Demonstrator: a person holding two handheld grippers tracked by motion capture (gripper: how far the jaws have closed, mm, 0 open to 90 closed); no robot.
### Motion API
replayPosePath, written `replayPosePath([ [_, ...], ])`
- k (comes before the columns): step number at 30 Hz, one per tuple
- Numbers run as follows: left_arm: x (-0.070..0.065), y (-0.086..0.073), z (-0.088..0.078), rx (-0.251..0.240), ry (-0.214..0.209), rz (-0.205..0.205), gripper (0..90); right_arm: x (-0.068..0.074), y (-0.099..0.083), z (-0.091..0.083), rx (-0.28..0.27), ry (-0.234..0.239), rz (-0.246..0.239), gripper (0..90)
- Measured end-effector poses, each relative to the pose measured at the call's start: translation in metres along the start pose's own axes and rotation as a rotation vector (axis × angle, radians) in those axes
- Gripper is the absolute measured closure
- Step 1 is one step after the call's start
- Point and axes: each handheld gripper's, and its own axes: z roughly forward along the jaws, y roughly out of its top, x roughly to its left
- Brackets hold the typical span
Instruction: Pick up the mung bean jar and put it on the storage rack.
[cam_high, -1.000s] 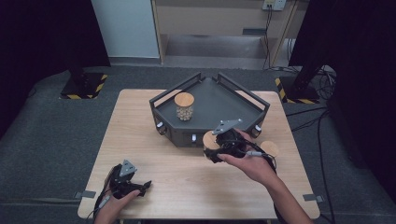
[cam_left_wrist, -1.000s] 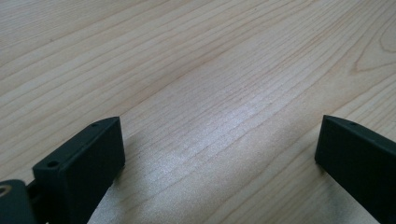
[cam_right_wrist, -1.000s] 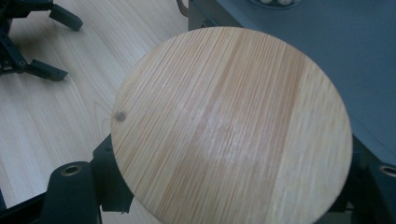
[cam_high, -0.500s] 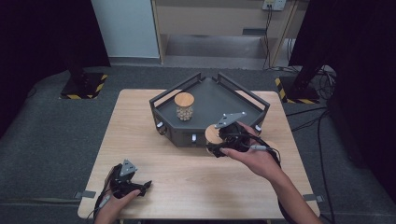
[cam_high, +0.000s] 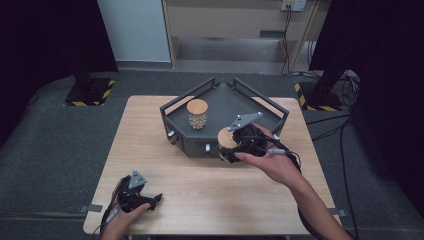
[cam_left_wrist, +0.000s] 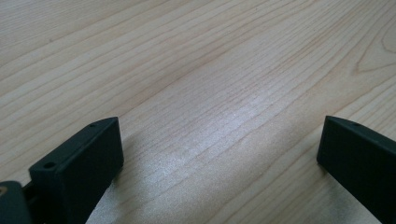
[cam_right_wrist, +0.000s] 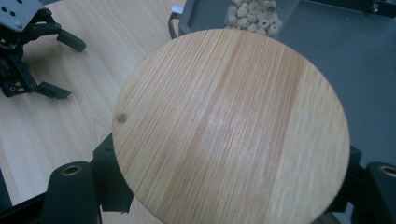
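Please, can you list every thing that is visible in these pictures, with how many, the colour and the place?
table: 1, light wood, centre of the high view.
tray: 1, dark grey, with raised walls, on the far half of the table.
jar in tray: 1, clear with a wooden lid, holds pale round pieces, stands in the tray's left part.
held jar: 1, wooden lid, over the tray's near edge, between the right gripper's jaws.
floor: grey, around the table.
striped bases: 2, black and yellow, on the floor to the far left and far right.
left gripper: 1, black, near left corner of the table, jaws apart.
right gripper: 1, black, shut on the held jar.
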Motion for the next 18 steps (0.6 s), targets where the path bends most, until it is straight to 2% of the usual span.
replayPosePath([
  [18, 0.000, 0.000, 0.000, 0.000, 0.000, 0.000, 0.0, -0.002, 0.020, -0.010, -0.016, -0.002, -0.018, 25.5],
])
